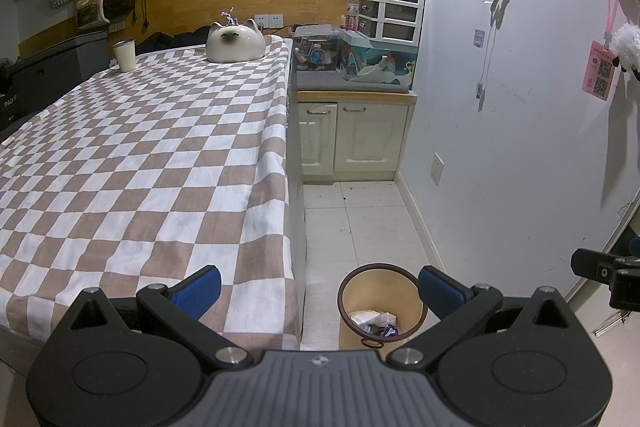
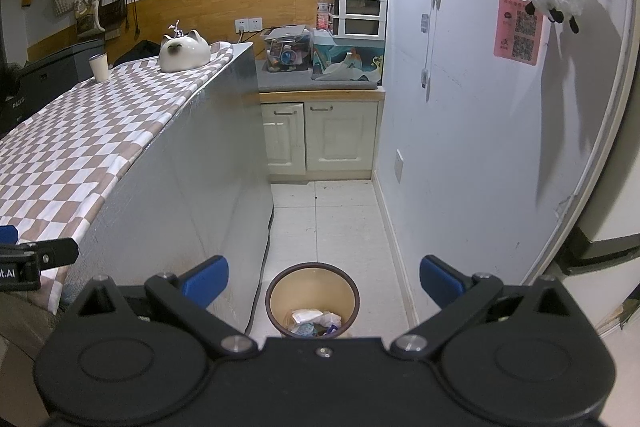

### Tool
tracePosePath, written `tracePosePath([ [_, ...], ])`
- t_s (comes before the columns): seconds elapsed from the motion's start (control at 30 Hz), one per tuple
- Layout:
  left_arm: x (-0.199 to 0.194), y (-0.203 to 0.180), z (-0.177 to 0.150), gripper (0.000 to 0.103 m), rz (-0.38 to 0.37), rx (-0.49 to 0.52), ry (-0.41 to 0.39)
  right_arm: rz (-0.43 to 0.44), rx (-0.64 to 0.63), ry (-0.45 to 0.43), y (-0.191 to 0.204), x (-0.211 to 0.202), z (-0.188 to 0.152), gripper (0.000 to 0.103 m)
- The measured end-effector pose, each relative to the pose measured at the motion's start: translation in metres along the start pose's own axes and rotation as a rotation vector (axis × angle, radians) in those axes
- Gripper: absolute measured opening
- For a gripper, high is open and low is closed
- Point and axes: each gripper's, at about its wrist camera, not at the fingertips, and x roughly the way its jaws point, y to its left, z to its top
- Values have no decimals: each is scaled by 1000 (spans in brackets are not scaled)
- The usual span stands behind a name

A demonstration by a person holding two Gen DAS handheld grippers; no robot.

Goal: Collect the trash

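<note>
The left gripper (image 1: 320, 287) is hovering with blue-padded fingers (image 1: 199, 290) spread wide and gripping nothing; the right gripper (image 2: 323, 281) is pointing forward alongside, jaws likewise parted and holding nothing.

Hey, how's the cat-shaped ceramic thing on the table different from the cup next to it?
The cat-shaped ceramic bowl is wide, rounded and low, with ears and a dark face; the paper cup is narrow, upright and plain. The bowl sits near the table's far right corner, the cup toward the far left edge. Both are cream-white and stand on the checkered tablecloth.
</note>
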Motion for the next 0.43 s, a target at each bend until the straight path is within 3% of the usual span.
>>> tracePosePath([
  [0.43, 0, -1, 0, 103, -2, 1, 0, 1, 2, 1, -1, 0, 0, 103],
])
